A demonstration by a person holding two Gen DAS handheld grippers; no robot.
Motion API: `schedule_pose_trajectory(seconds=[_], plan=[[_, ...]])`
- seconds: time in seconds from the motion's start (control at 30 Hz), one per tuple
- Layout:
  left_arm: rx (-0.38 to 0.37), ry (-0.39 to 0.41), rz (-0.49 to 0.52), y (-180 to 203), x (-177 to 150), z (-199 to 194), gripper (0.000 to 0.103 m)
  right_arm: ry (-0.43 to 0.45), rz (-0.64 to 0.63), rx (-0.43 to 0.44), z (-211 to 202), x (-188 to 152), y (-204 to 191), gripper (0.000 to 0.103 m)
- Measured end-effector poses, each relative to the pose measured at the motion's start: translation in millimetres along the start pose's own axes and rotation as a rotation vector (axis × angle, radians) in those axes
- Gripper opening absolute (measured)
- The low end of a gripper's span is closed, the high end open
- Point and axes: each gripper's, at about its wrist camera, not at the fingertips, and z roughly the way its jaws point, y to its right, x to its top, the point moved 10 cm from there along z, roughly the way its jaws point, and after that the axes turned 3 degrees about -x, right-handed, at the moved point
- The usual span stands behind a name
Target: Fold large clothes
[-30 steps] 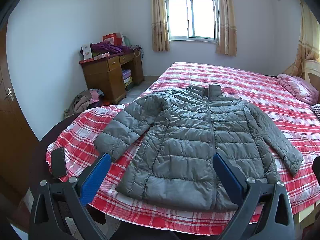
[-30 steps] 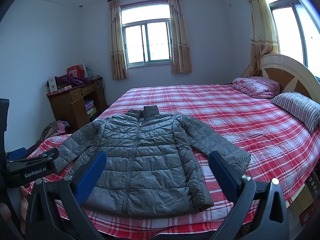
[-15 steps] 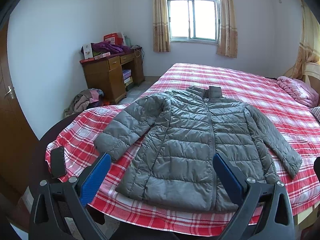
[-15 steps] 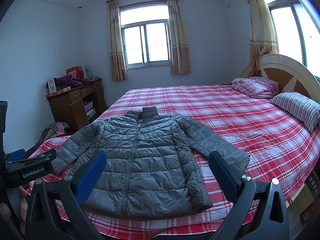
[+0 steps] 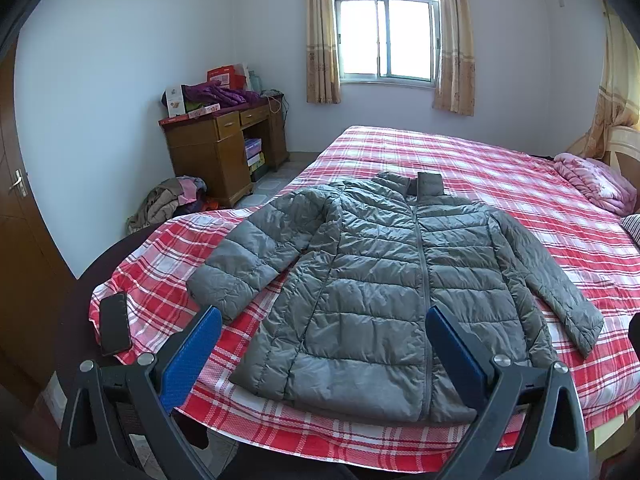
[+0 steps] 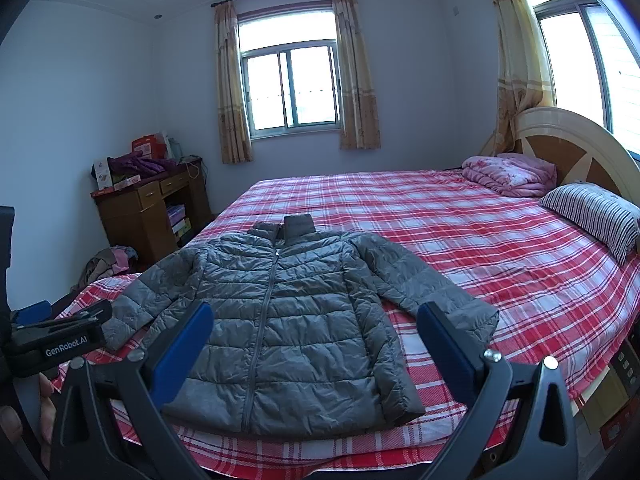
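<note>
Lying flat and unfolded across the foot of a plaid bed

Filling most of both views: bed (image 5: pixel 480 168) under a red-and-white checked sheet, wooden headboard (image 6: pixel 576 136) at the far right in the right wrist view. Spread near the foot end, front up, zip closed, collar pointing toward the far window: grey quilted jacket (image 5: pixel 384 280), hem close to the mattress edge. Angled outward on either side: both sleeves, the left-hand one bent and resting on the sheet, the right-hand one stretched straight toward the bed's side. Folded against the headboard: pink quilt (image 6: pixel 512 172), with a striped pillow (image 6: pixel 592 216) just beside it. Standing against the left wall: wooden desk (image 5: pixel 220 148), top piled with boxes and purple cloth; heaped on the floor near it, loose clothes (image 5: pixel 168 200). Resting on the bed's left corner, apart from the jacket: dark phone (image 5: pixel 114 324). Hovering short of the hem, well clear of the fabric: left gripper (image 5: pixel 320 354), blue pads spread wide, holding nothing. Hovering likewise over the near edge: right gripper (image 6: pixel 314 346), pads just as wide apart, grasping nothing. Visible at the left border of the right wrist view: black body of the left gripper, and part of a hand (image 6: pixel 44 404) beneath it
</note>
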Motion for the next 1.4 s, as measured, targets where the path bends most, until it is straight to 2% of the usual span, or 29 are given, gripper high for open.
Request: schedule_pose_trajectory(seconds=[0.9, 1.4], plan=[[-0.004, -0.006, -0.004, 2, -2, 2, 0.102, -0.005, 0.003, 0.001, 1, -3, -2, 0.103], [-0.007, -0.052, -0.011, -3, -6, 39, 0.102, -0.034, 0.030, -0.014, 20, -10, 15, 0.103]])
